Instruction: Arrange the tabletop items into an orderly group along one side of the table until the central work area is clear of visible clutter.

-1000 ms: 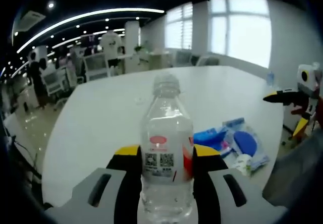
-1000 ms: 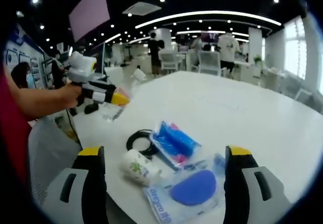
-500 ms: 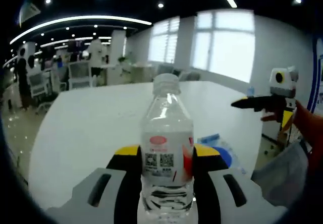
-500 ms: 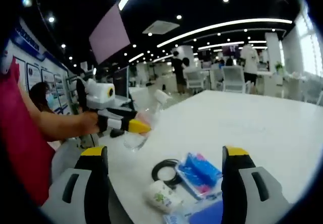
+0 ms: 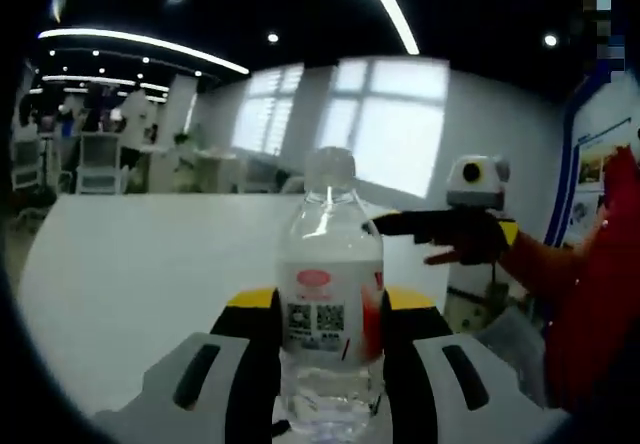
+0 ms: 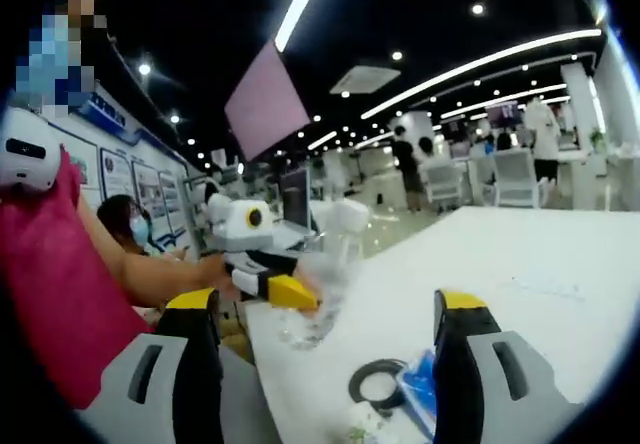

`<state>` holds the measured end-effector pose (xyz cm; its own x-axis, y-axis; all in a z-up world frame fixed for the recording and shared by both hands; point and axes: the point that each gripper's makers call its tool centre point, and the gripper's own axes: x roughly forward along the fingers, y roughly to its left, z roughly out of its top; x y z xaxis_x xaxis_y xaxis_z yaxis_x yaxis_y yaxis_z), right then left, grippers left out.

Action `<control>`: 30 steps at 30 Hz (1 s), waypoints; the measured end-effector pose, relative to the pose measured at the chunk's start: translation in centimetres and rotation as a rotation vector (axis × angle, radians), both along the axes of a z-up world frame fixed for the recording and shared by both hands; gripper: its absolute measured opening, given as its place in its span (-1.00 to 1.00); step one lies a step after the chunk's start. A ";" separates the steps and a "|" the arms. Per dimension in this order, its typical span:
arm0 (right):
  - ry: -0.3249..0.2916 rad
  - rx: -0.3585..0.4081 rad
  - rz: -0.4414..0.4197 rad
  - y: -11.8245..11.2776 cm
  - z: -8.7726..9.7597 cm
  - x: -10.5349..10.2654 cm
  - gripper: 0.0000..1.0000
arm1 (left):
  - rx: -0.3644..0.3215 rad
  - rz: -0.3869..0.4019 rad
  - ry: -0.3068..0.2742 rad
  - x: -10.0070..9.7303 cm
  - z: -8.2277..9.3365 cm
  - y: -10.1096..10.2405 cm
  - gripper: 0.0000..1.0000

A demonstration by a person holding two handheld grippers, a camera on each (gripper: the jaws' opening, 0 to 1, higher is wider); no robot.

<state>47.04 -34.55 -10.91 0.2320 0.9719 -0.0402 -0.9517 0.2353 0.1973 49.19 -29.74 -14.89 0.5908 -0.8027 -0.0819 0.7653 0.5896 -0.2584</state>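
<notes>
In the left gripper view a clear plastic water bottle (image 5: 330, 309) with a white cap and a red-and-white label stands upright between my left gripper's (image 5: 329, 339) yellow-tipped jaws, which are shut on it. The right gripper (image 5: 455, 226) comes in from the right, held by a hand in a red sleeve. In the right gripper view my right gripper (image 6: 325, 314) is open with nothing between its jaws. Beyond it the left gripper (image 6: 262, 269) holds the bottle (image 6: 322, 284) tilted over the white table (image 6: 520, 294). A black coil (image 6: 377, 384) and a blue packet (image 6: 420, 394) lie near the table's edge.
The white table (image 5: 130, 254) stretches away to the left in the left gripper view. Office chairs (image 6: 505, 174) and standing people (image 6: 405, 164) are far behind the table. A person in red (image 6: 60, 264) holds both grippers at the table's corner.
Both views have swung upward and sideways with the hands. The cup and the blue items have slid out at the bottom of the right gripper view. The bottle stays clamped.
</notes>
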 end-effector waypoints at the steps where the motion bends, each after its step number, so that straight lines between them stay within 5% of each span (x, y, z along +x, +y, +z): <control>1: 0.001 0.018 0.013 0.1 0.5 -0.2 0.68 | -0.016 -0.029 -0.006 -0.5 0.4 -0.3 -0.28; 14: -0.018 0.103 0.163 2.6 4.0 -2.7 0.55 | -0.144 -0.211 -0.045 -4.1 3.7 -2.9 -0.28; 30: -0.042 0.100 0.270 4.8 4.6 -4.1 0.21 | -0.213 -0.316 -0.068 -6.2 5.5 -4.0 -0.28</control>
